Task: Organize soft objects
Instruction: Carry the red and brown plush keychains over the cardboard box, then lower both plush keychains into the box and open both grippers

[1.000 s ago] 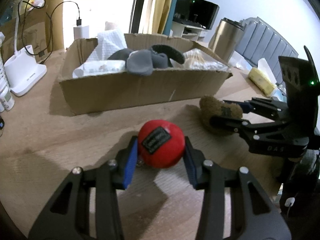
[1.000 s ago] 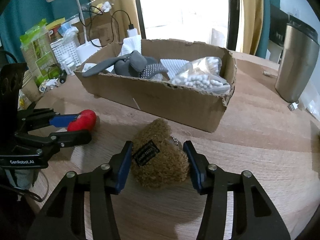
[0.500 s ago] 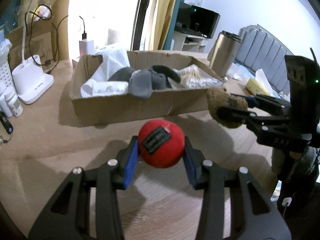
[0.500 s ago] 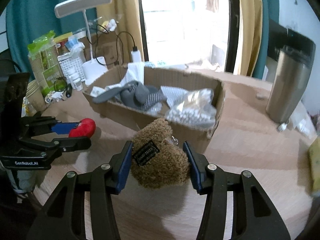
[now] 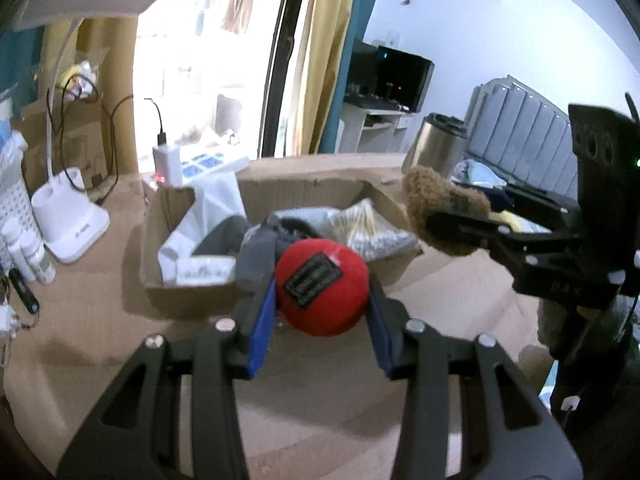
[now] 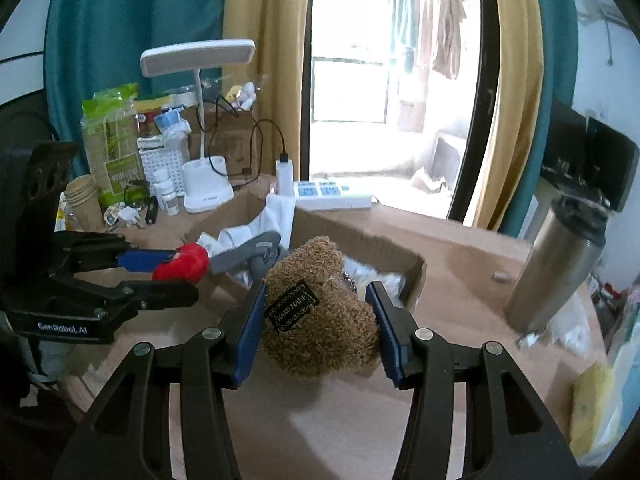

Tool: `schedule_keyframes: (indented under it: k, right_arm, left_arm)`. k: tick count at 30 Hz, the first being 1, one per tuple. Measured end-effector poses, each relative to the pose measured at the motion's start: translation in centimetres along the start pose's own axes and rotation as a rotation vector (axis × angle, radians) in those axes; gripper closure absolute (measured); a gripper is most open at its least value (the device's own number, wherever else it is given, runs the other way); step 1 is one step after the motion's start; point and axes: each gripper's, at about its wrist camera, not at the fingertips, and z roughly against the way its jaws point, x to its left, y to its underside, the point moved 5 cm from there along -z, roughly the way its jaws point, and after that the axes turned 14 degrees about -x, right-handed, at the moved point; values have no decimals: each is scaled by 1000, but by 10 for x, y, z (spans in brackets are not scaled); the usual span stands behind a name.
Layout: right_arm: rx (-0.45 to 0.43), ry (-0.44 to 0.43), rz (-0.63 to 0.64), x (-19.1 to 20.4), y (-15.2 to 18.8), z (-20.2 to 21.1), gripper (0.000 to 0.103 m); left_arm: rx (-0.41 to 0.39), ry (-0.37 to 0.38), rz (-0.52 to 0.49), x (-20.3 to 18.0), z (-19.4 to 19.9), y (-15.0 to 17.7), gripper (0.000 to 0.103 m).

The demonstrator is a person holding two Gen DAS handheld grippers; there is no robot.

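Note:
My left gripper [image 5: 322, 312] is shut on a red plush ball [image 5: 322, 288] with a black label, held in the air just before the near wall of the cardboard box [image 5: 180, 292]. My right gripper [image 6: 316, 320] is shut on a brown plush bear [image 6: 320, 320] with a black label, held above the box's near right part [image 6: 416, 276]. The bear also shows in the left wrist view [image 5: 444, 204], the red ball in the right wrist view [image 6: 184, 266]. The box holds white cloth [image 5: 208, 208], grey socks [image 5: 256, 252] and a clear bag [image 5: 372, 228].
A steel tumbler [image 6: 560, 272] stands on the wooden table to the right of the box. A white desk lamp [image 6: 206, 192], bottles [image 6: 166, 192], a power strip [image 6: 332, 196] and packets crowd the far left. A yellow sponge [image 6: 592, 404] lies near the right edge.
Both grippers have lifted their plush toys off the table and carried them up toward the box; the box now lies lower in both views.

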Motion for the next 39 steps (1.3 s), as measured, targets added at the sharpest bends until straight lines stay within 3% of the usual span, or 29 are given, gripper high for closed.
schedule_keyframes:
  k: [9, 16, 24, 30, 34, 39]
  right_arm:
    - [-61, 35, 11, -29, -23, -7, 50]
    - [-26, 58, 9, -53, -27, -30, 50]
    - [18, -13, -70, -55, -13, -62, 50]
    - [68, -60, -116, -33, -4, -95, 50]
    - [100, -39, -204, -27, 14, -116, 50]
    - [156, -30, -208, -25, 34, -127, 50]
  left_arm:
    - [-54, -23, -64, -1, -22, -30, 60]
    - [-65, -37, -41, 9, -44, -42, 60]
    - [-49, -59, -49, 14, -73, -47, 60]
    - [-3, -86, -23, 31, -101, -41, 59]
    - [51, -107, -11, 45, -119, -33, 59]
    - [110, -113, -6, 53, -135, -14, 59]
